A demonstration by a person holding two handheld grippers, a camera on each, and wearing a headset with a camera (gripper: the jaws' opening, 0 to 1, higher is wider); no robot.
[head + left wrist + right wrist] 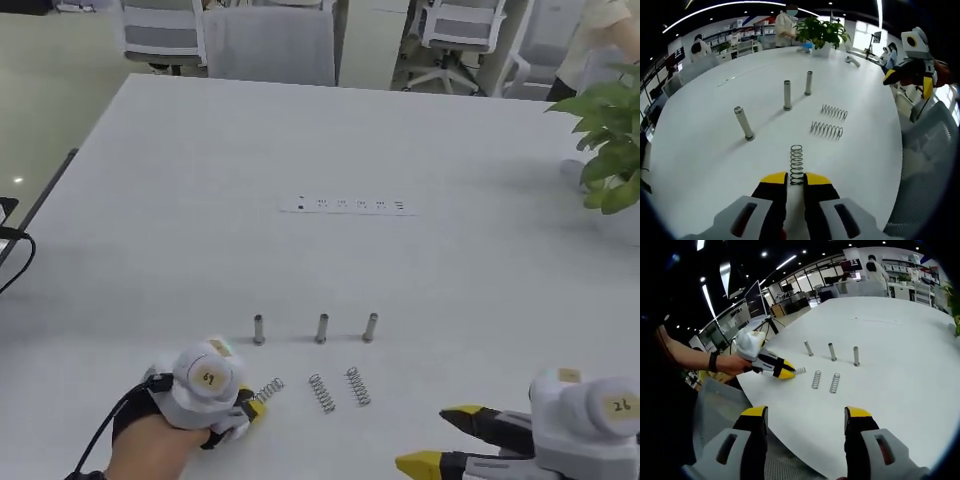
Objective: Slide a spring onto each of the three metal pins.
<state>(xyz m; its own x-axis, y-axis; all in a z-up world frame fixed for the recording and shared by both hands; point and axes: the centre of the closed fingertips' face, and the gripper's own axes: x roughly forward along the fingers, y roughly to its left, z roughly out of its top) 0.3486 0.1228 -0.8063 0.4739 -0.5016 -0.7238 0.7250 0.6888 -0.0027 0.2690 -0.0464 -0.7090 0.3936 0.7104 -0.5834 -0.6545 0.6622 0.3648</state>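
Step 1 rn: my left gripper (796, 179) is pinched on the first spring (796, 161), near end, flat on the table (700, 150) by the pins (787, 95). The right gripper (806, 415) is wide open, empty. Next: lift, align w/ the nearest pin (744, 123).

We count on desk (900, 340): three upright pins (832, 351); two loose springs (816, 379); left gripper (787, 373) nipping third spring (800, 371); right gripper (806, 412), jaws wide.
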